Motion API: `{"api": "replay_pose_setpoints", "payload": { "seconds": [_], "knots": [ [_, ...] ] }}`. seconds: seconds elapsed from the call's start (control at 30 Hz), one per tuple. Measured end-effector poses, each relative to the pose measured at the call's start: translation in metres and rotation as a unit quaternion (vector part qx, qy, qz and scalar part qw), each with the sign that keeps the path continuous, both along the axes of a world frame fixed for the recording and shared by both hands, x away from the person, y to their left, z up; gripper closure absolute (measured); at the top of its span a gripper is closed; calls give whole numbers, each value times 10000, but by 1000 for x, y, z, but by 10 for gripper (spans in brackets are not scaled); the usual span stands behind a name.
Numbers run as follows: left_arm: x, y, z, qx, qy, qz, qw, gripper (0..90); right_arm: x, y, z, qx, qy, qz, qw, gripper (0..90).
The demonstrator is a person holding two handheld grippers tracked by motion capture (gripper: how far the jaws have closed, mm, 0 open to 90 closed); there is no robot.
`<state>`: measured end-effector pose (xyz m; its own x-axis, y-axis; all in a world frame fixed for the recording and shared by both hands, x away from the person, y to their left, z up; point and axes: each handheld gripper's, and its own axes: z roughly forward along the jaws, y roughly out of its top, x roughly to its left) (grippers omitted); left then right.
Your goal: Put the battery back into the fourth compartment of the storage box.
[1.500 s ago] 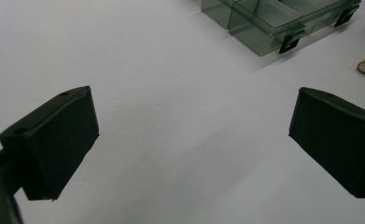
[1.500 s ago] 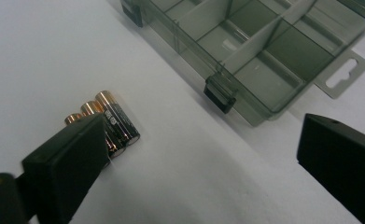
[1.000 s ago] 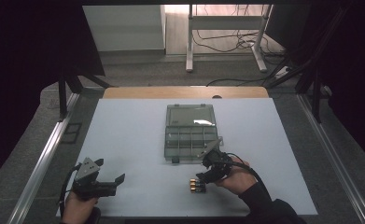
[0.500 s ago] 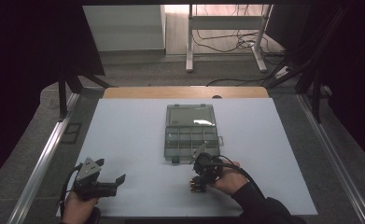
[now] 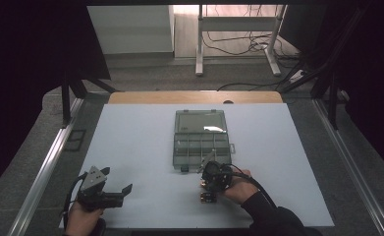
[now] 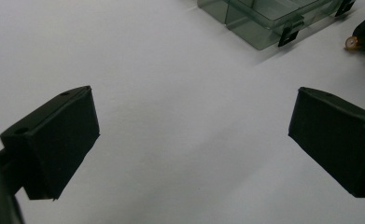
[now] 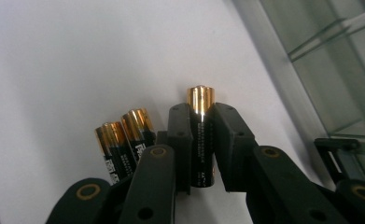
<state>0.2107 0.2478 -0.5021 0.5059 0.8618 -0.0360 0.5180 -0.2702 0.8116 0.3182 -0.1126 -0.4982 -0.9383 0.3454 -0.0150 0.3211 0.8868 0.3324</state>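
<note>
My right gripper (image 7: 201,140) pinched one battery (image 7: 200,135) in its jaws near the tabletop's (image 5: 140,142) front edge, two batteries (image 7: 124,140) lying beside it. My left gripper (image 6: 189,140) hovered spread. Farther off sat the compartment box (image 5: 199,140), open.

Dim room; glare on case lid (image 5: 210,129); close views soft.
</note>
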Motion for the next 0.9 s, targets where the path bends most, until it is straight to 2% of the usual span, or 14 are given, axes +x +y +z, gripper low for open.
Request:
{"api": "replay_pose_setpoints", "payload": {
  "seconds": [0.43, 0.9],
  "knots": [
    [0, 0, 0, -6, 16, 3, 10000, 24, 7, -16, 20, 584, -57, -290, 9979, 765],
    [1, 0, 0, -14, 29, 15, 10000, 25, 22, -29, 38, 912, -188, -594, 9939, 764]
  ]
}}
